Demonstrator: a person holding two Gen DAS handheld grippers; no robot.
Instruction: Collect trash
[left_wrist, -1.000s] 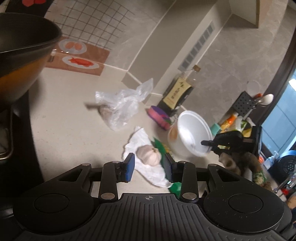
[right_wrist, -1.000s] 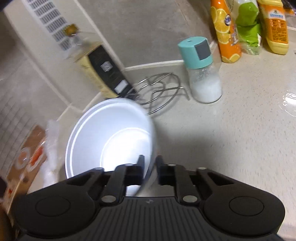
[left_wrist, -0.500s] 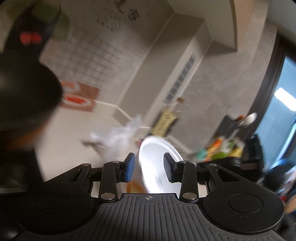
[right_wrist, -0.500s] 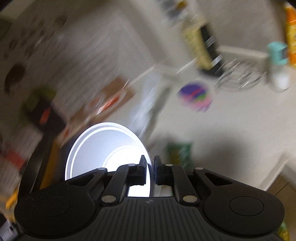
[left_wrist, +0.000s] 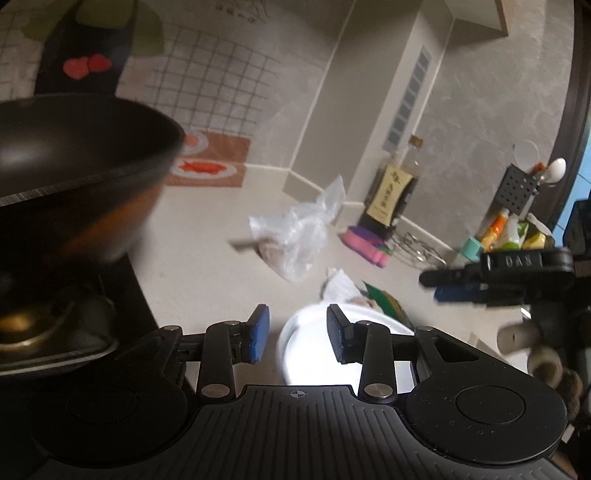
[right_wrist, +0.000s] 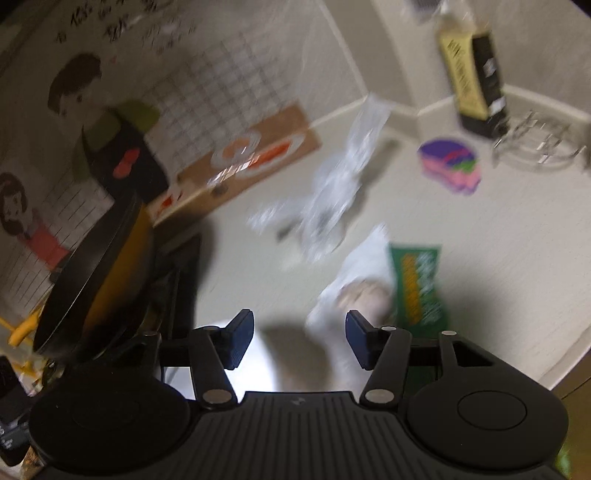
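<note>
A white bowl (left_wrist: 317, 350) sits on the counter just under and ahead of my left gripper (left_wrist: 297, 338), which is open and empty. Beyond the bowl lie a crumpled white paper (left_wrist: 341, 286), a green wrapper (left_wrist: 388, 302) and a clear plastic bag (left_wrist: 295, 236). My right gripper (right_wrist: 297, 341) is open and empty; it also shows in the left wrist view (left_wrist: 480, 280) at the right. In the blurred right wrist view I see the white paper with a garlic bulb (right_wrist: 364, 295), the green wrapper (right_wrist: 417, 284) and the plastic bag (right_wrist: 332, 199).
A black wok (left_wrist: 74, 173) stands on the stove at the left. A dark sauce bottle (left_wrist: 391, 192), a pink and purple sponge (left_wrist: 367, 245) and a wire rack (left_wrist: 417, 251) stand near the back wall. Condiment bottles (left_wrist: 509, 232) are at the far right.
My right gripper carried the white bowl over beside the paper and let it go; its jaws are now open. My left gripper pulled back from the garlic and stays open.
</note>
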